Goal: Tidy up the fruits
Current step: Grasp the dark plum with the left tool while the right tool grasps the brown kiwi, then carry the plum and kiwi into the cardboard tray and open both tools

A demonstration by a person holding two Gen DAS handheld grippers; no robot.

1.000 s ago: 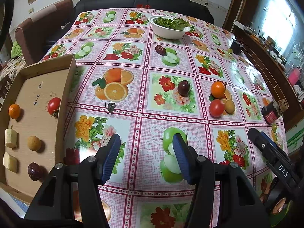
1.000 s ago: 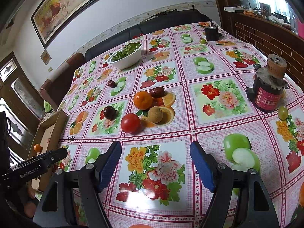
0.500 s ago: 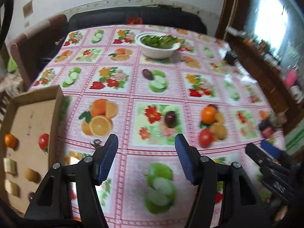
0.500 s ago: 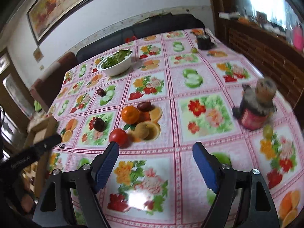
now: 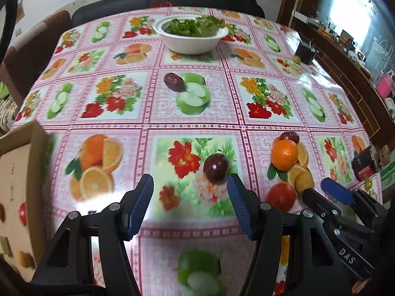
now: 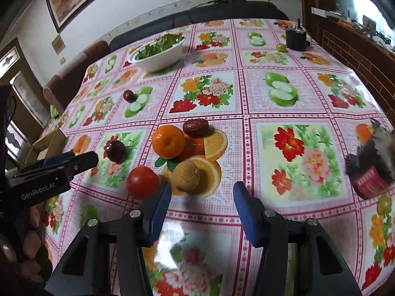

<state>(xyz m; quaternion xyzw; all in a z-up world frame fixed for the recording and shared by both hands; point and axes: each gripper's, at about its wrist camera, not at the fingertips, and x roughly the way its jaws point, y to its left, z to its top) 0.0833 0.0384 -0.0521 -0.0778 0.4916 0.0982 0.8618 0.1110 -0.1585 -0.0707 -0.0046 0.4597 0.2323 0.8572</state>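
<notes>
Both grippers are now much nearer to the loose fruits than one second ago. The left gripper (image 5: 188,203) is wide open and empty; the dark plum (image 5: 216,167) sits just beyond its right finger, not yet between the jaws. The right gripper (image 6: 201,208) is also wide and empty, with the tomato (image 6: 142,182) at its left finger and the brown fruit (image 6: 185,174) just ahead. The orange (image 6: 168,141) and the date (image 6: 196,127) lie farther. The box (image 5: 18,162) at the left already holds some fruits. I judge both are about to pick.
</notes>
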